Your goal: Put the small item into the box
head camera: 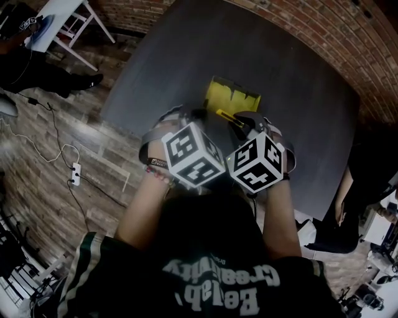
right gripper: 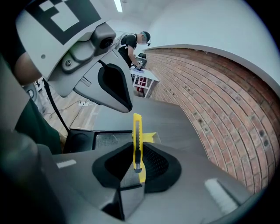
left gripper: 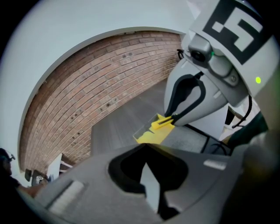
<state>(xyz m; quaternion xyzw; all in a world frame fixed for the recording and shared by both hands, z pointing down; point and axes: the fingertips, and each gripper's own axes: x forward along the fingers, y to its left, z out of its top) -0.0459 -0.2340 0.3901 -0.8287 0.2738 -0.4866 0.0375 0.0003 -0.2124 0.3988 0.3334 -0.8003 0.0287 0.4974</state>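
Observation:
A yellow box lies open on the dark table; it also shows in the left gripper view and, partly hidden, in the right gripper view. My right gripper is shut on a slim yellow utility knife. Seen from the left gripper view, the right gripper holds the knife just above the box's near edge. My left gripper hangs close beside it, its jaws together with nothing between them.
A brick wall runs behind the table. A grey pad in a dark frame lies by the box. On the wooden floor at left are a power strip and cable. A person stands at a white table far off.

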